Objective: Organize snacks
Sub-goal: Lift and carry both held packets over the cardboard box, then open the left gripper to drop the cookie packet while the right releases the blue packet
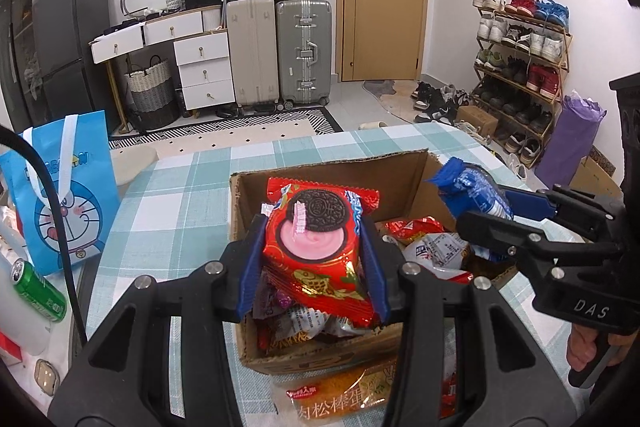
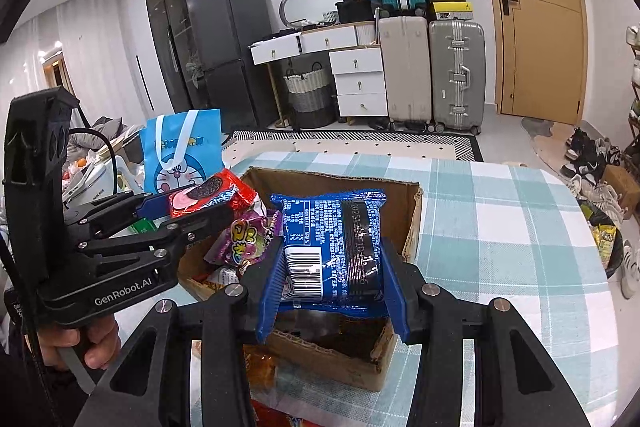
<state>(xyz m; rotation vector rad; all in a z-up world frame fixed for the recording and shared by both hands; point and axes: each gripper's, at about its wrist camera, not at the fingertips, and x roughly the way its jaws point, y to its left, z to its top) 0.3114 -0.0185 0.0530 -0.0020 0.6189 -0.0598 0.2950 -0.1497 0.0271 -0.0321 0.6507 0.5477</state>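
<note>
A brown cardboard box (image 1: 320, 167) (image 2: 412, 223) holding several snack packets stands on the checked tablecloth. My left gripper (image 1: 314, 259) is shut on a red cookie pack (image 1: 320, 239) showing a dark sandwich cookie, held over the box's near left part. The same red cookie pack (image 2: 208, 195) shows at the left in the right wrist view, in the left gripper (image 2: 192, 205). My right gripper (image 2: 332, 263) is shut on a blue cookie pack (image 2: 332, 239), barcode side up, above the box. In the left wrist view the right gripper (image 1: 490, 203) holds that blue cookie pack (image 1: 472, 191) over the box's right side.
A blue cartoon gift bag (image 1: 68, 195) (image 2: 184, 151) stands left of the box. A green can (image 1: 38, 291) lies at the left table edge. An orange snack packet (image 1: 344, 395) lies in front of the box. Checked tablecloth (image 2: 500, 227) stretches right of the box. A hand (image 2: 80, 343) grips the left handle.
</note>
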